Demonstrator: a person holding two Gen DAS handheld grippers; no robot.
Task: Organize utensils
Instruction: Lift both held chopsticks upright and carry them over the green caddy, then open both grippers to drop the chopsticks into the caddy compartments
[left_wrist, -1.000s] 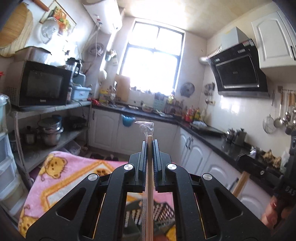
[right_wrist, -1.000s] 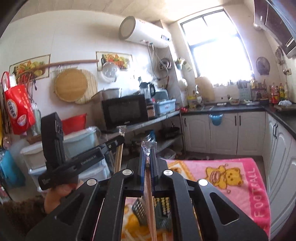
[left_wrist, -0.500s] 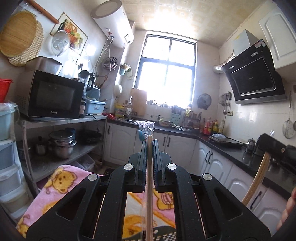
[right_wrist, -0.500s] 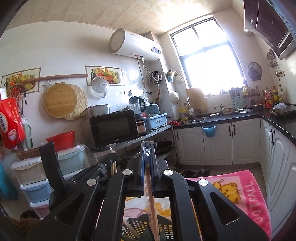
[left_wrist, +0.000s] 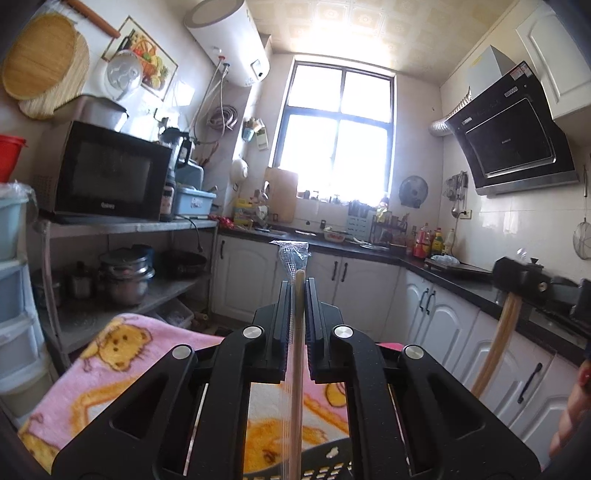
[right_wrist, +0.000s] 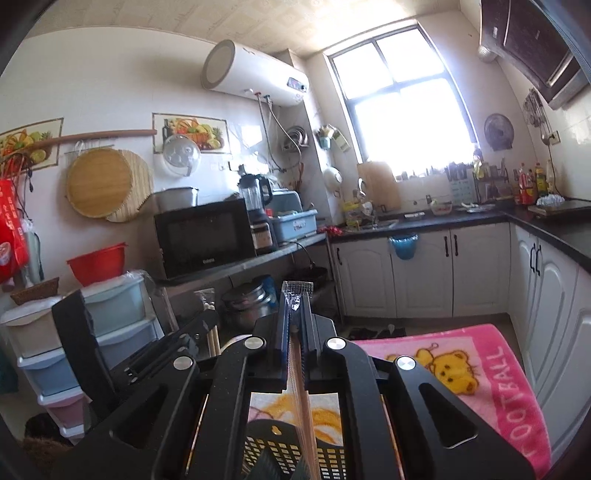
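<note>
My left gripper is shut on a pair of wooden chopsticks in a clear plastic sleeve, held upright; the sleeve's end sticks out above the fingertips. My right gripper is shut on another wrapped pair of chopsticks, also upright. A black perforated utensil basket lies below both, on the pink bear blanket; its rim shows in the left wrist view. The right gripper shows at the right of the left wrist view, the left gripper at the left of the right wrist view.
A metal shelf with a microwave and pots stands at the left. Plastic drawers are beside it. White cabinets under a black counter run along the back and right.
Both grippers have risen and tilted up with their chopsticks; the basket and blanket have dropped lower in both views.
</note>
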